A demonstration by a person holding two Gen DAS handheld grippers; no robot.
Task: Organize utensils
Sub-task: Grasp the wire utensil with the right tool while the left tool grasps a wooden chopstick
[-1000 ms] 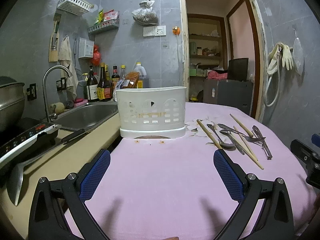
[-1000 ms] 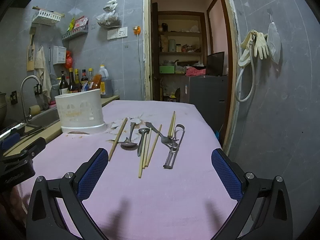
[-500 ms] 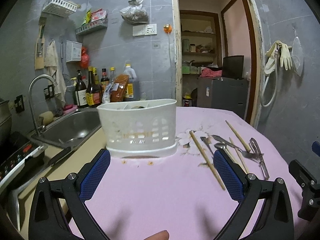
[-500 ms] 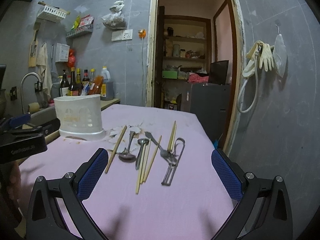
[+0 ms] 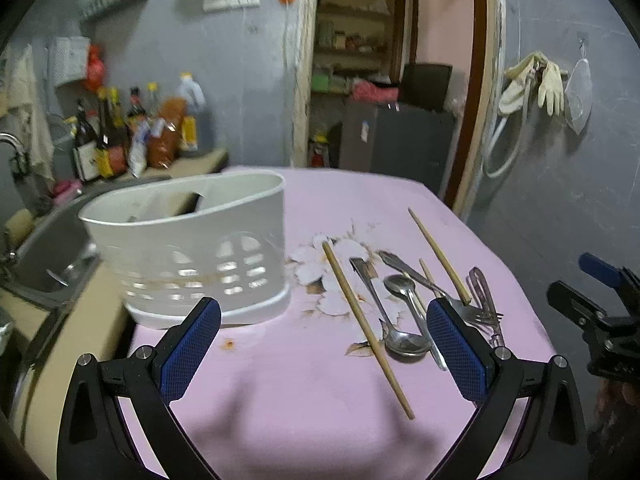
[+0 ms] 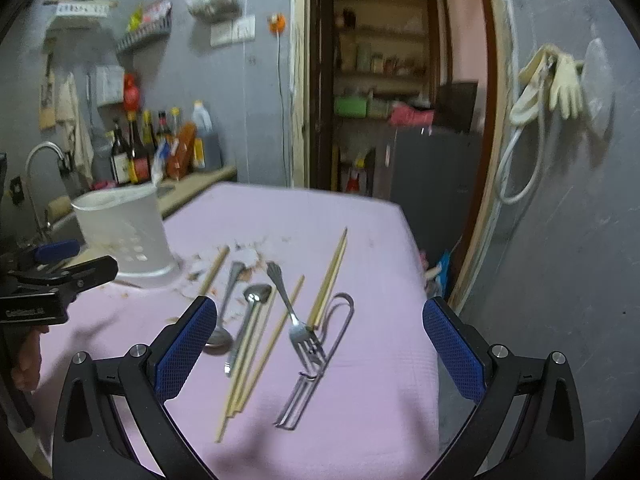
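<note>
Left gripper [image 5: 323,344] jaws wide apart, holding nothing. Right gripper [image 6: 320,342] also spread wide and empty, hovering over the fork [image 6: 298,322] and chopsticks [image 6: 256,344]. Both have pushed in closer since a moment ago; the caddy [image 5: 192,248] looms nearer. Utensils lie loose on the pink cloth [image 5: 304,408], right of the caddy.

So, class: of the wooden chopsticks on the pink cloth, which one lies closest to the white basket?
The lone chopstick left of both spoons; the others lie among or beyond the metal utensils, farther from the basket.
</note>
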